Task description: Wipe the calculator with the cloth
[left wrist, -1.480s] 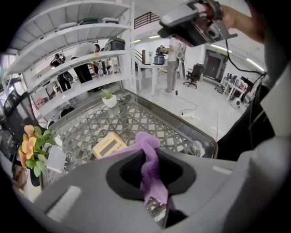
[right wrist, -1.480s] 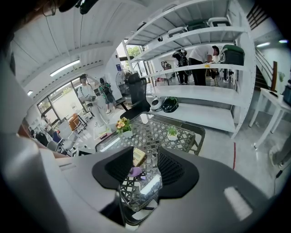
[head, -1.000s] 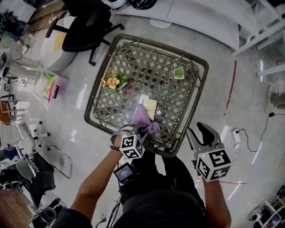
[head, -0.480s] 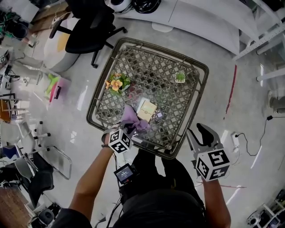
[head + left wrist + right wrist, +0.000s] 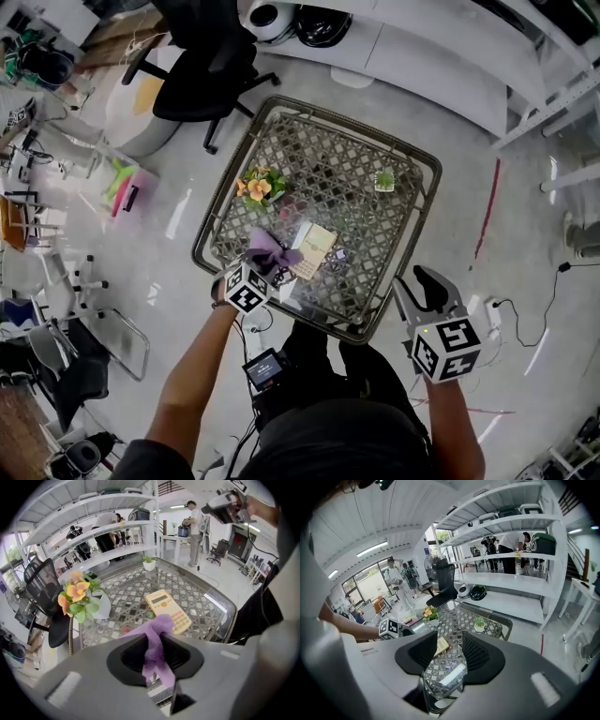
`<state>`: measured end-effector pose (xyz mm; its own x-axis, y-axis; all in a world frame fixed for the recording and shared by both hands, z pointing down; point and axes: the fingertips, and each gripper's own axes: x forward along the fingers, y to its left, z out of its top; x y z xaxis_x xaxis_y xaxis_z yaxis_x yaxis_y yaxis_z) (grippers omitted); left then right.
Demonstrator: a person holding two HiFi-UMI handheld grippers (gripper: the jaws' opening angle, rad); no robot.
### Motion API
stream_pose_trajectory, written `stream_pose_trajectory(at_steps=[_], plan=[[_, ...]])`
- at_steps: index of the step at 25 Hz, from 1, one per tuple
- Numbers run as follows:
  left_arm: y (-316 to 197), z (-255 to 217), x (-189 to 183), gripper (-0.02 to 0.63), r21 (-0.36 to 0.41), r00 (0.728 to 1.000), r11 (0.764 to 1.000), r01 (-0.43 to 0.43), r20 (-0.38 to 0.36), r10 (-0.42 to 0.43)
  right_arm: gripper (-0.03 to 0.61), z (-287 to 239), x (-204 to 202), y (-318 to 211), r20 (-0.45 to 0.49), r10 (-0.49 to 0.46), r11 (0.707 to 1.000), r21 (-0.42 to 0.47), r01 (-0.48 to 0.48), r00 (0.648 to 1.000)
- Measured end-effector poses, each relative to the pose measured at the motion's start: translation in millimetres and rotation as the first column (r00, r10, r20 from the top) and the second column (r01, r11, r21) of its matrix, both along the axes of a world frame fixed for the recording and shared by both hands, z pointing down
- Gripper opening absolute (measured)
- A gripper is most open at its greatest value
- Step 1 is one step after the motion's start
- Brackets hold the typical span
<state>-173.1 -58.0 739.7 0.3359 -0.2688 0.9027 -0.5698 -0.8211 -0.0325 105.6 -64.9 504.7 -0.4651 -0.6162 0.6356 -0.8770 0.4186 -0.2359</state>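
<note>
Cream calculator (image 5: 314, 249), flat, long axis diagonal, display end toward table (image 5: 424, 202) centre

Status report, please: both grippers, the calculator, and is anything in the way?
Left gripper opening, purple cloth between jaws. Right gripper open, empty, off the table. Calculator flat, just past cloth. Flowers apart, not in the way.

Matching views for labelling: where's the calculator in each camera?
Head view: calculator mid-table, right of the purple cloth.
Left gripper view: centre, just beyond the purple cloth.
Right gripper view: small, left of centre, lower half.
Shared landmark: orange flowers.
</note>
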Motion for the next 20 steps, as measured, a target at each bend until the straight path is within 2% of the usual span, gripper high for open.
stream_pose_trajectory(at_steps=[5,7,12,17,20], plan=[[-11,-20,-13,0.208,0.010,0.998,0.998,0.055,-0.013,-0.054,0.166,-15,-2,-5,0.002,-0.012,1.000,0.025,0.012,1.000],[-19,-35,-18,0.235,0.035,0.996,0.996,0.086,-0.043,-0.084,0.166,-23,-4,-7,0.004,-0.017,0.999,0.038,0.017,1.000],[-40,-83,-26,0.244,0.127,0.987,0.983,0.135,-0.108,-0.121,0.166,-39,-6,-10,0.012,-0.027,0.997,0.071,0.026,1.000],[-59,-154,-29,0.249,0.241,0.971,0.952,0.190,-0.192,-0.145,0.166,-65,-5,-16,0.031,-0.031,0.992,0.120,0.027,0.999],[-65,-199,-33,0.255,0.296,0.952,0.924,0.241,-0.255,-0.167,0.166,-87,0,-19,0.045,-0.026,0.988,0.154,0.019,0.999]])
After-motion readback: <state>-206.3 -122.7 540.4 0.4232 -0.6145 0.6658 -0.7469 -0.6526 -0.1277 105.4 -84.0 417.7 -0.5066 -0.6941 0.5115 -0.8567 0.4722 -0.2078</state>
